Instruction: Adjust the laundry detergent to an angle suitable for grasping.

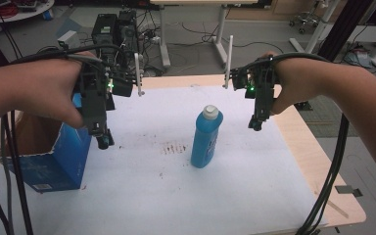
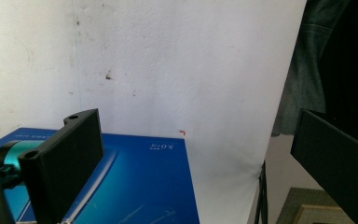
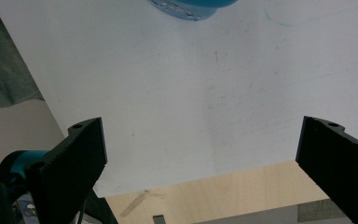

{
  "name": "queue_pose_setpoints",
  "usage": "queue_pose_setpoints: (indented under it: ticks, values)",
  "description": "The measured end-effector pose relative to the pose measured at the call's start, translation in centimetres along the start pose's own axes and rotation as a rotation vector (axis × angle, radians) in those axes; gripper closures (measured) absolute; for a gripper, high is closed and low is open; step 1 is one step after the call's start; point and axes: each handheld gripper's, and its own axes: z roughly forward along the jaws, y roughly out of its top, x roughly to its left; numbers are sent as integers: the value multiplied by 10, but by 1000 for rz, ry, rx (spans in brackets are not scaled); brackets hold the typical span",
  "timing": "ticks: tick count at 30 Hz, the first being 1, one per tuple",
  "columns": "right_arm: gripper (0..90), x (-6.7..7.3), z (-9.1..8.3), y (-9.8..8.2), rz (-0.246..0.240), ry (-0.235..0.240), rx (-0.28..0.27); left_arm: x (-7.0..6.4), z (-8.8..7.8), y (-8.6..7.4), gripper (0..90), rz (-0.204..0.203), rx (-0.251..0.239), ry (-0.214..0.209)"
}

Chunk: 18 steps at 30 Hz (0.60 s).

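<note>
Near left, the open blue cardboard box (image 1: 54, 161) is waiting while both wide-open, empty grippers, left (image 1: 104, 140) and right (image 1: 255, 125), are hovering, probably lining up on the upright blue plastic bottle (image 1: 206, 137).

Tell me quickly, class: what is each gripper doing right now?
Left gripper: open, holding nothing, above the blue box.
Right gripper: open, holding nothing, apart from the blue bottle.
</note>
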Motion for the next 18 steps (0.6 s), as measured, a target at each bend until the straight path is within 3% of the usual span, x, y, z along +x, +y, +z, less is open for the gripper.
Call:
queue_pose_setpoints:
  ticks: [1, 4, 18]
  values:
    - [8, -1, 0, -1, -18, 1, -5, 0, 0, 0, 23, 0, 1, 0]
    - [8, 0, -1, -2, 4, -4, -4, -1, 0, 0, 23, -11, 1, 6]
    - [8, 0, -1, -11, 3, -14, -8, -6, 4, 3, 22, -68, -13, 11]
